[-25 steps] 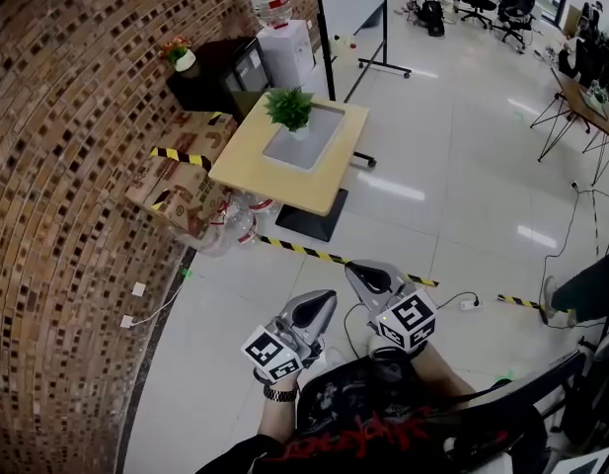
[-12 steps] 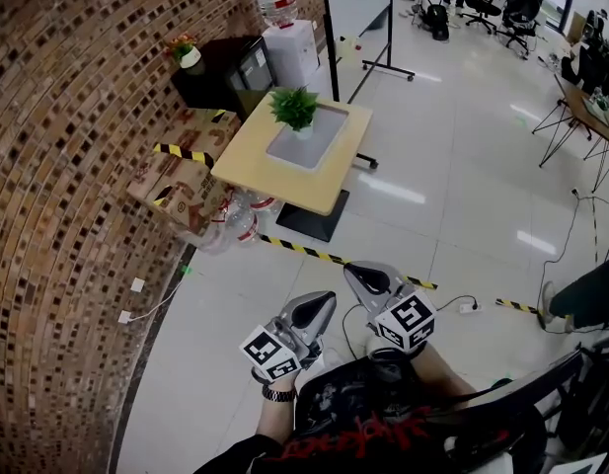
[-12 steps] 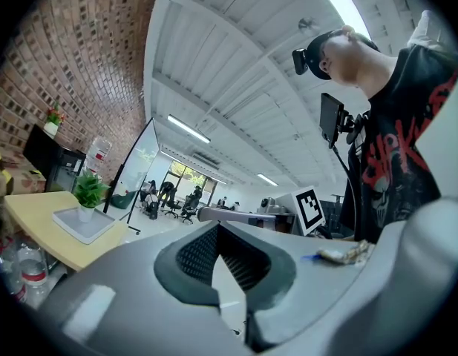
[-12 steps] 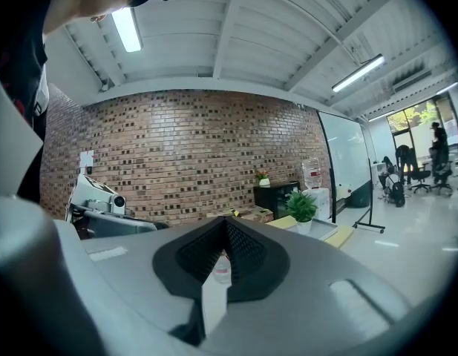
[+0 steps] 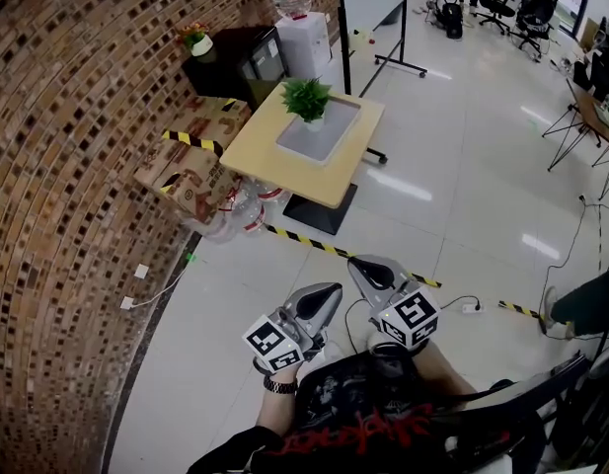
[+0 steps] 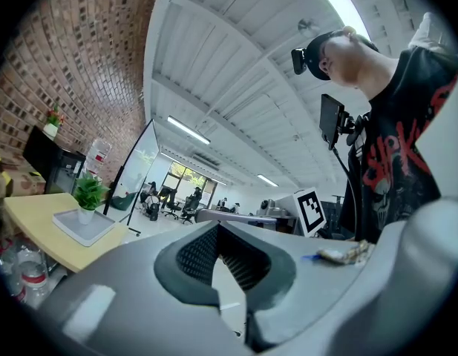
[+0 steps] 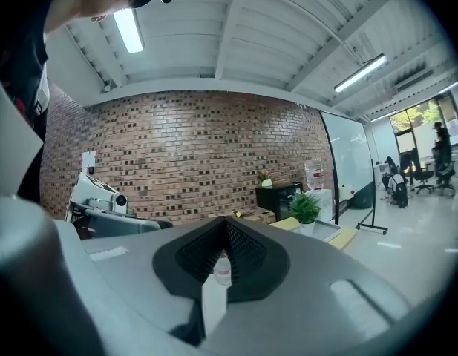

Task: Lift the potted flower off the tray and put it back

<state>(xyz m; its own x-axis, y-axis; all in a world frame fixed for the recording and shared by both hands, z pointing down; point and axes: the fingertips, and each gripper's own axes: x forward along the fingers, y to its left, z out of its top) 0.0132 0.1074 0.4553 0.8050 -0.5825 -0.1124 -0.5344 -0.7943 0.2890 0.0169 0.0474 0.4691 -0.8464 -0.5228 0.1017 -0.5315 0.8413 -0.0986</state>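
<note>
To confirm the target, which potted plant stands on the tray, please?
The leafy green one on the wooden table; the flowering one sits on the black cabinet.

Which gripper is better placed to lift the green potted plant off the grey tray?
Right, marginally. The right gripper and left gripper are shut, empty and far from the light wooden table; the right one reaches slightly nearer the green potted plant on the grey tray.

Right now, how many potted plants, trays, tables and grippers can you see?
Potted plants: 2, the green plant and the flowering plant on the black cabinet
Trays: 1, the tray
Tables: 1, the table
Grippers: 2, the left gripper and the right gripper
Total: 6
</note>
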